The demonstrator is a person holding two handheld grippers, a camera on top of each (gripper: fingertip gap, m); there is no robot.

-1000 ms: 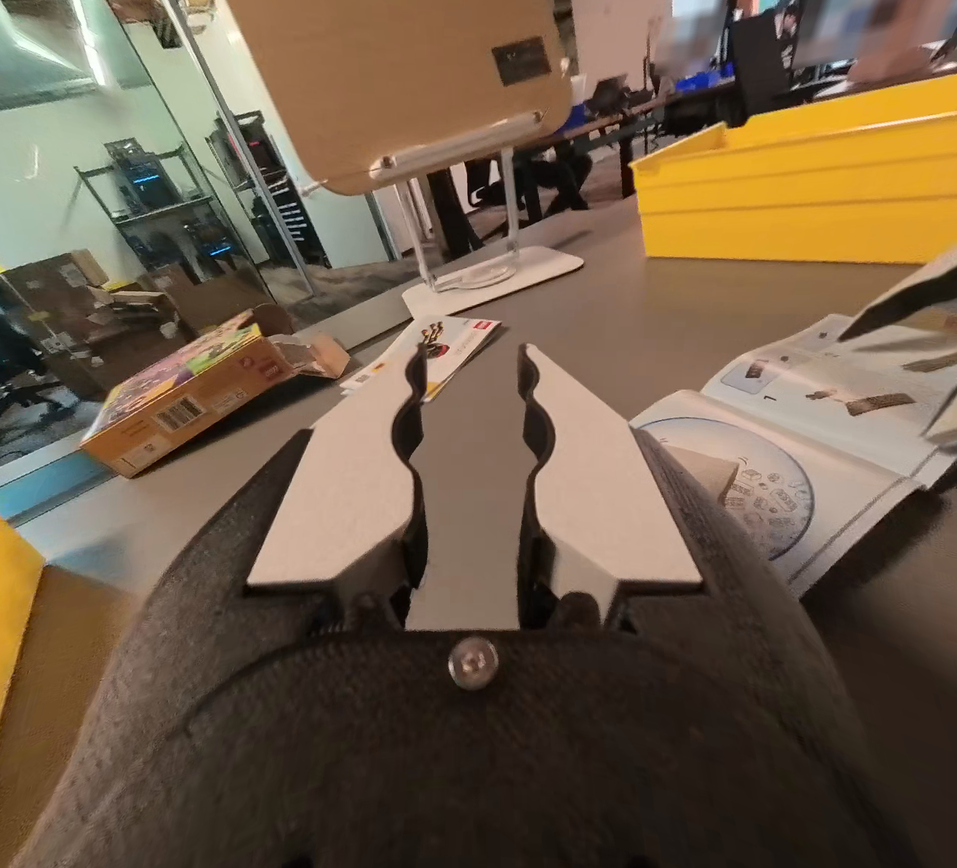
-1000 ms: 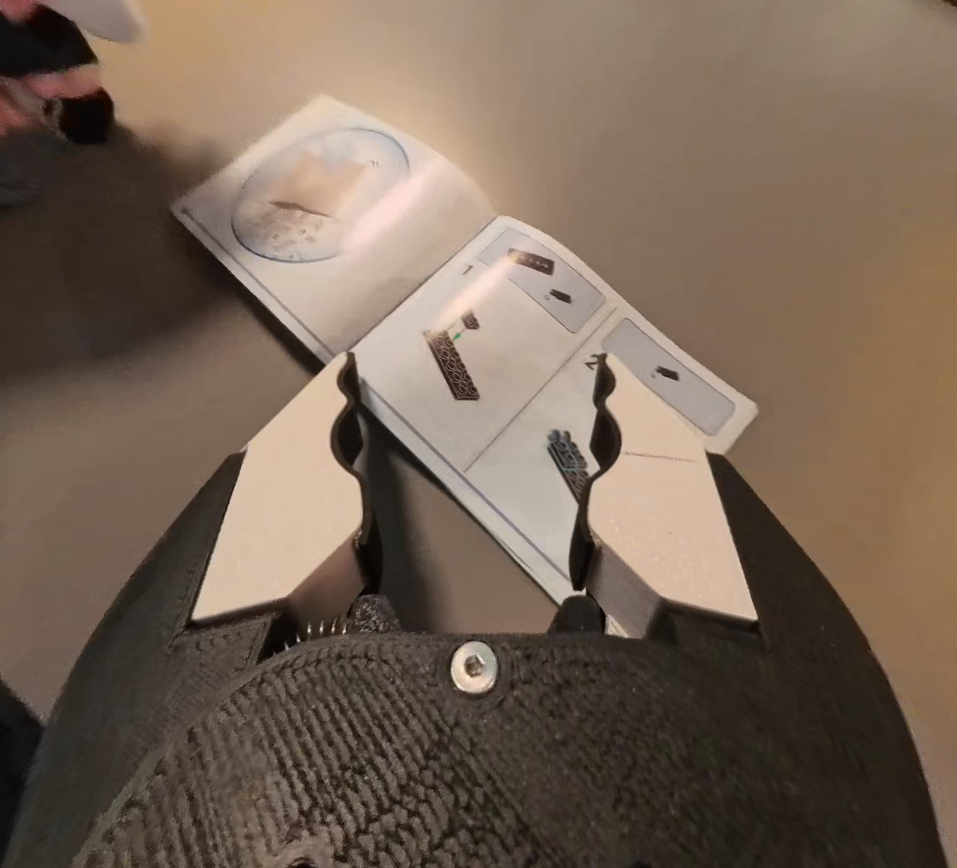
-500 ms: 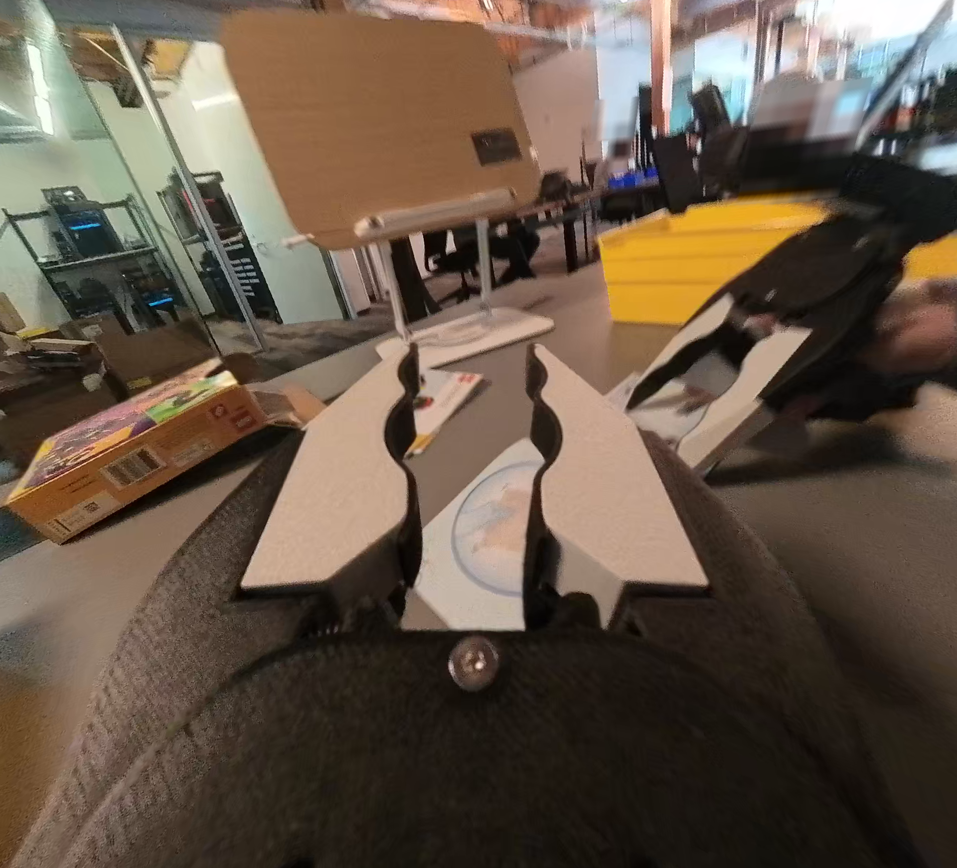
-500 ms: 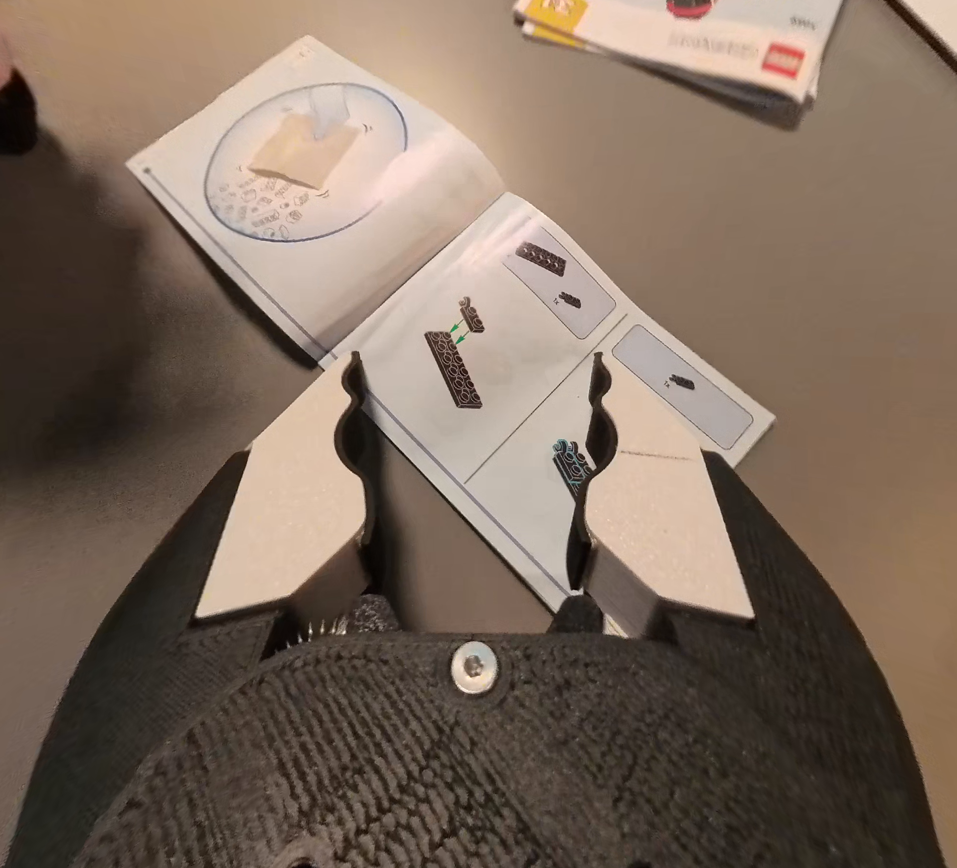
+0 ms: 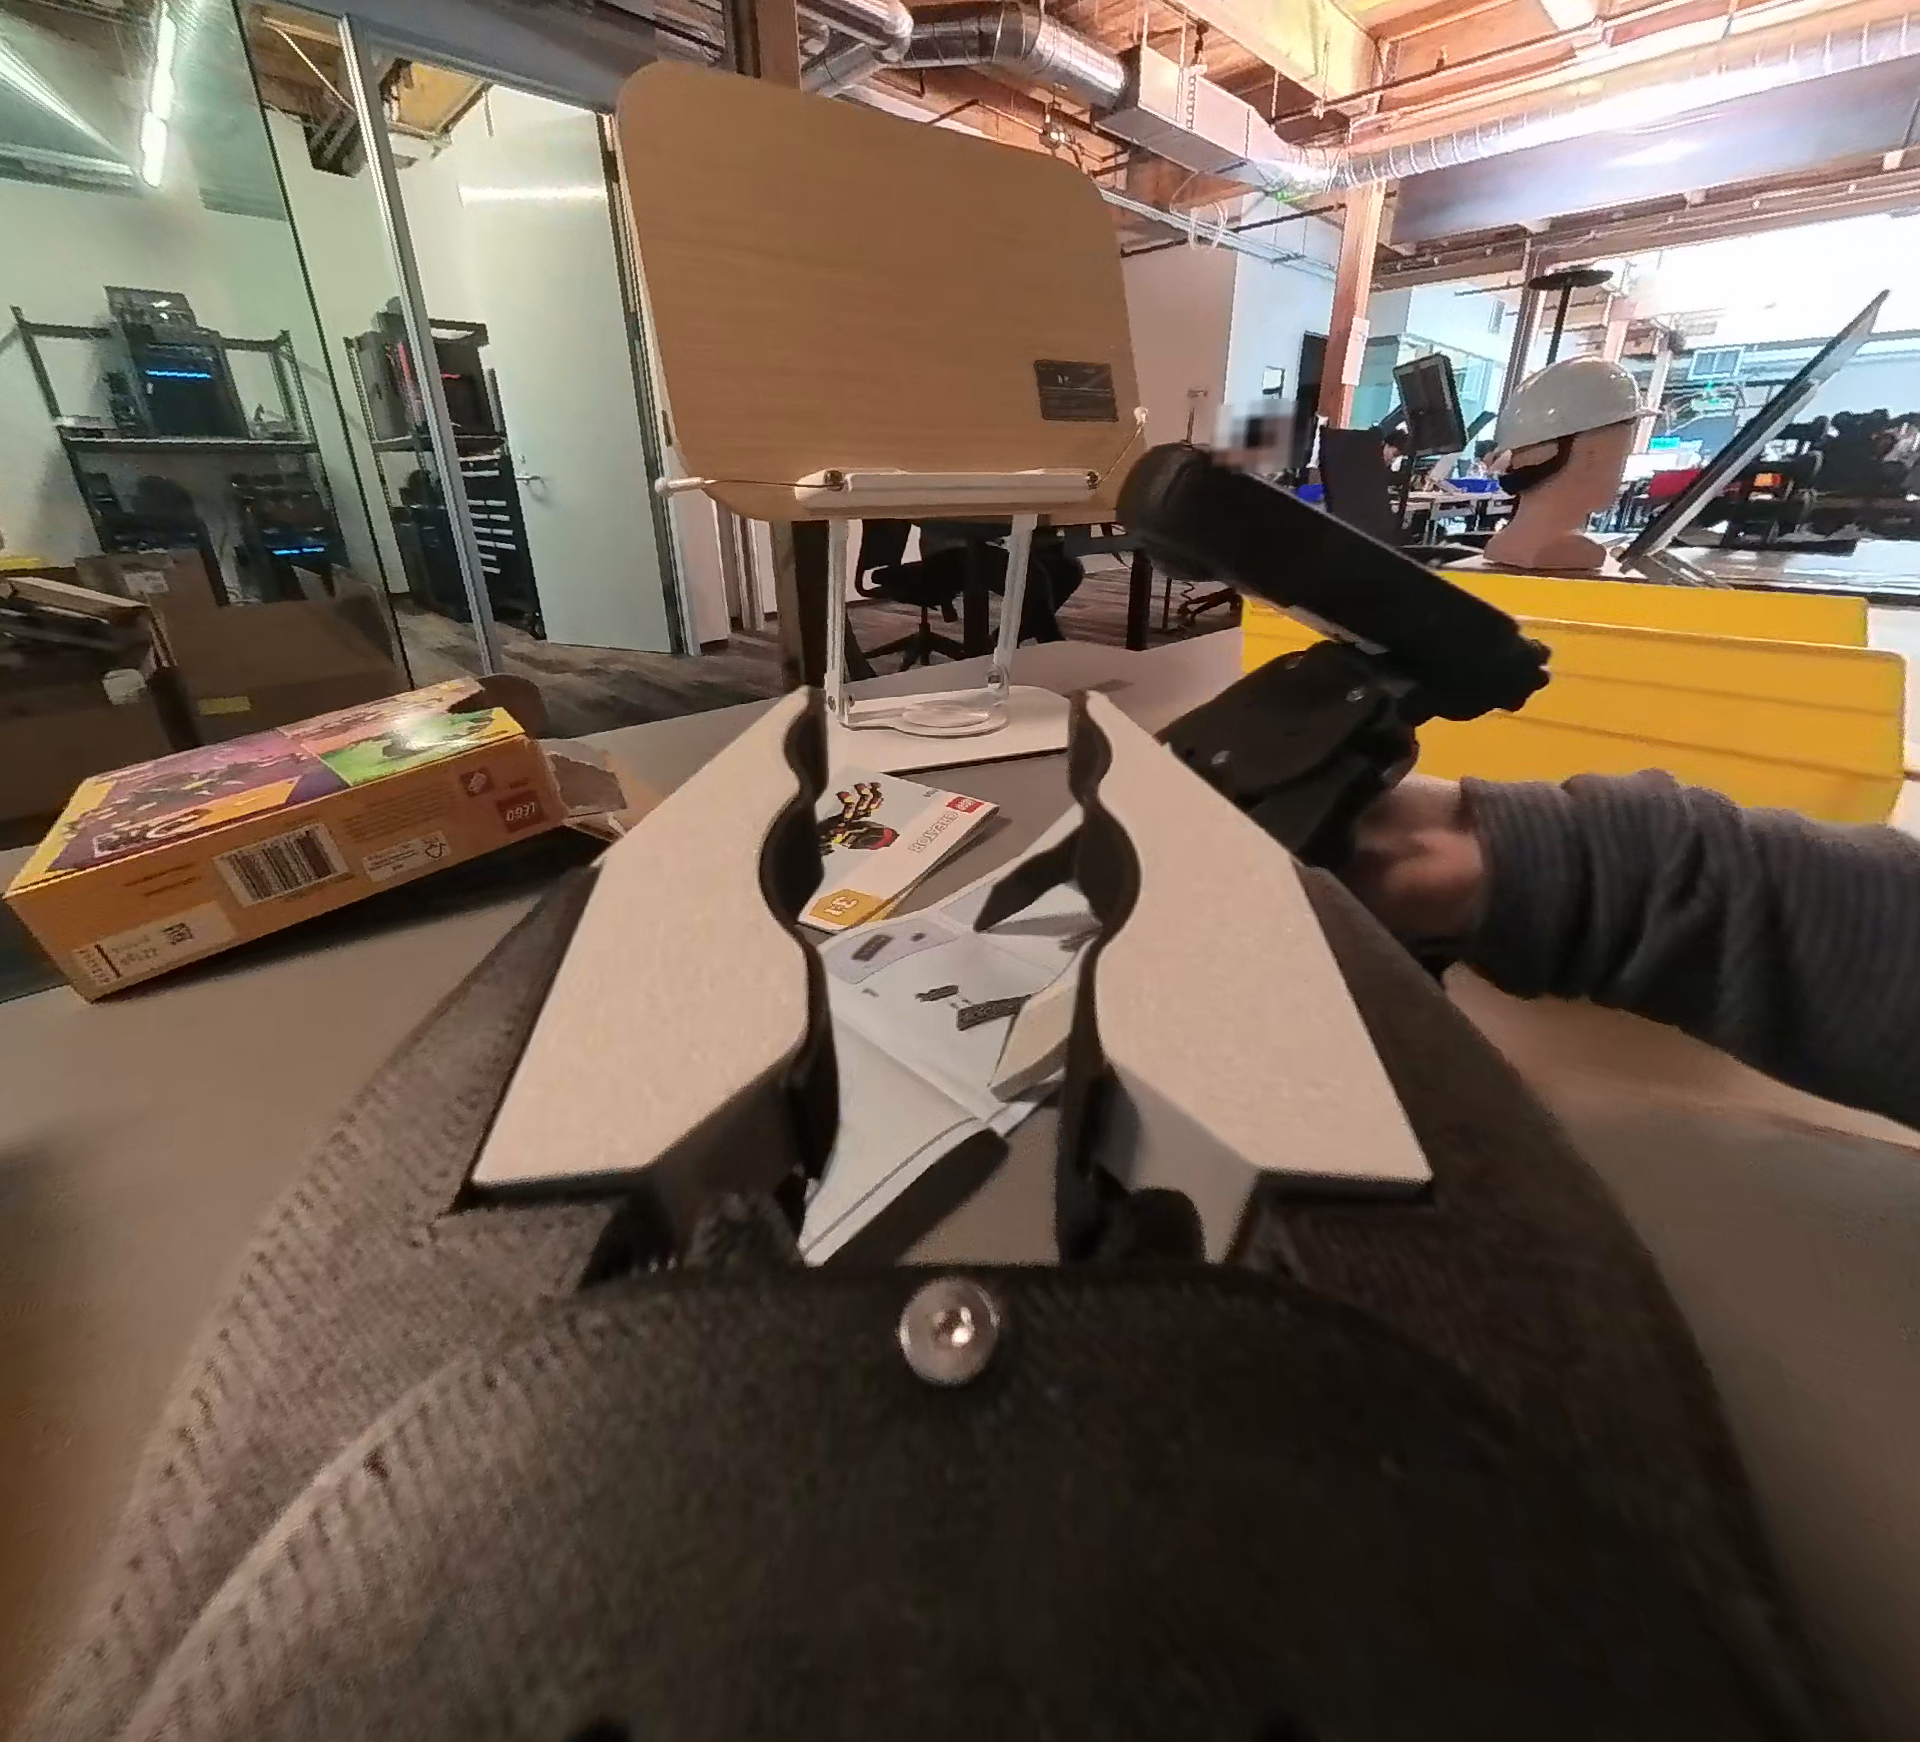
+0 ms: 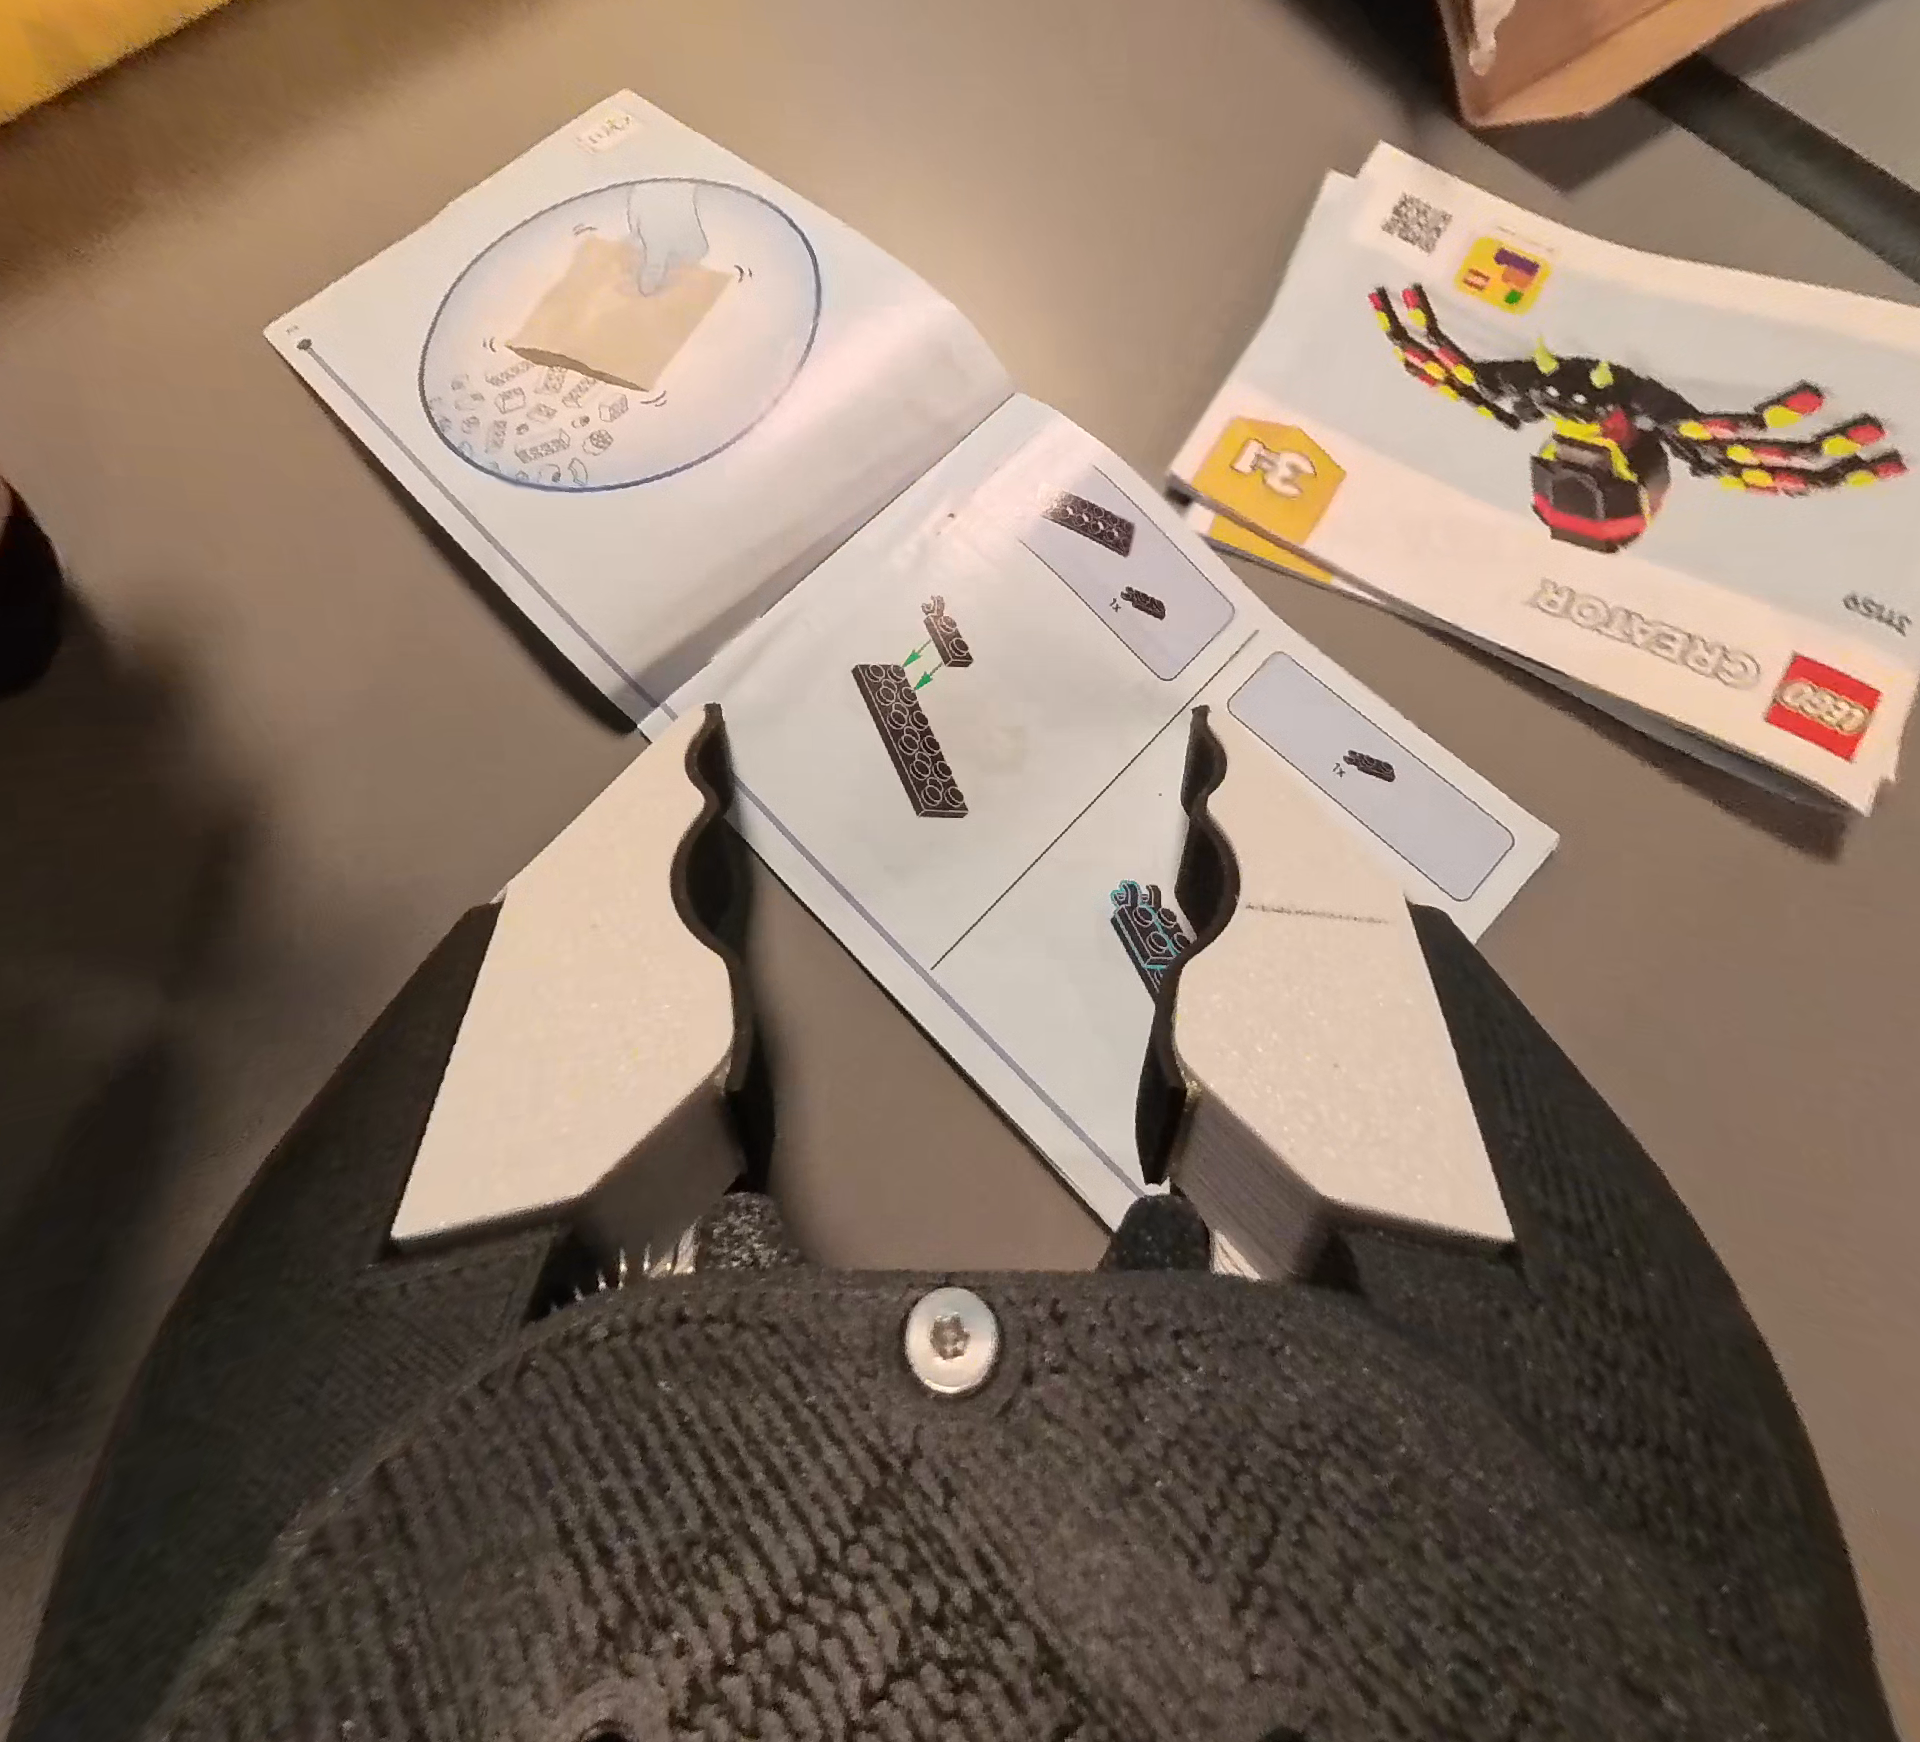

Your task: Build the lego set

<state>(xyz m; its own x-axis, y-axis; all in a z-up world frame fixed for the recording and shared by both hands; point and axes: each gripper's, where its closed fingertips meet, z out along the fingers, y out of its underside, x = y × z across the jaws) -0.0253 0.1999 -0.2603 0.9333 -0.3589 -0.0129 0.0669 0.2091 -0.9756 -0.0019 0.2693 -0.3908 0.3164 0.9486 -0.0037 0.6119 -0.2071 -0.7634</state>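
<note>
Right wrist view looks down on an open instruction leaflet [image 6: 852, 570] flat on the grey table [image 6: 1039, 30], under the right gripper [image 6: 951, 726], its jaws wide and empty. No bricks show, so building seems unstarted. Left gripper [image 5: 940, 726] hovers narrower, empty. Closed booklets [image 6: 1558, 487], torn box [image 5: 281, 819], yellow bin [image 5: 1662, 705] lie near.

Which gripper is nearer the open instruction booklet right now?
Right. The right gripper hangs open directly over the open instruction booklet; the left gripper, open too, sits back from its near edge.
</note>
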